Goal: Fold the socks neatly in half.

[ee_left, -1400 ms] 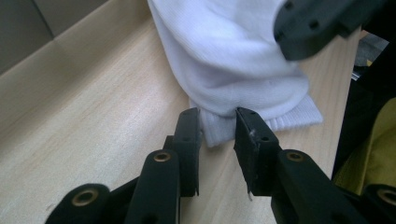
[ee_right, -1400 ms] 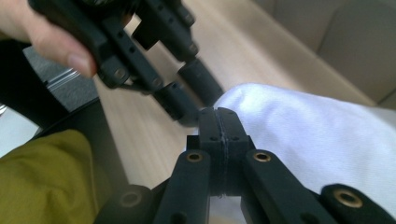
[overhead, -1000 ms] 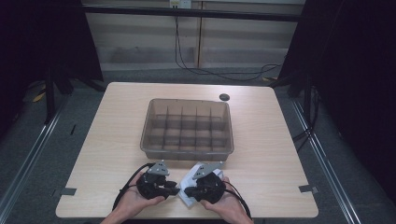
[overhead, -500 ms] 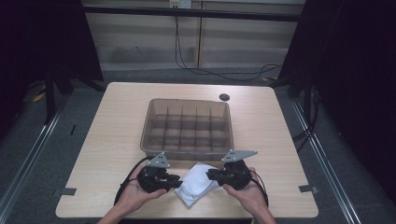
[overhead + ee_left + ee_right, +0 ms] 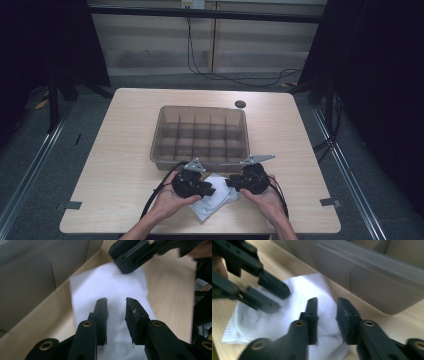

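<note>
High view first, going left to right: the left claw (image 5: 212, 188) sits low in the frame, a bit left of centre, held in the person's left hand (image 5: 170, 199), with its black cable looping off to the lower left. Right next to it is the white cloth (image 5: 216, 202), lying flat on the table (image 5: 120, 160) near the bottom edge. It looks like a sock or a folded rag, honestly hard to say which. Then comes the right claw (image 5: 231, 182), just right of centre, tips pointing in at the cloth from the other side, so the two claws face each other across it. Above all that, in the middle of the frame, is the divided grey bin (image 5: 201, 136), compartments look bare, and a small dark disc (image 5: 240, 104) sits on the table past its upper right corner.

Left gripper view: jaws spread with a clear gap, nothing pinched, hovering over the cloth (image 5: 110, 290). The other claw is poking in at the top right, over the cloth's far end.

Right gripper view: same deal, jaws apart and released, cloth (image 5: 274, 320) underneath them, the other claw at the upper left, and the bin wall (image 5: 372, 282) across the upper right, just beside the cloth.
</note>
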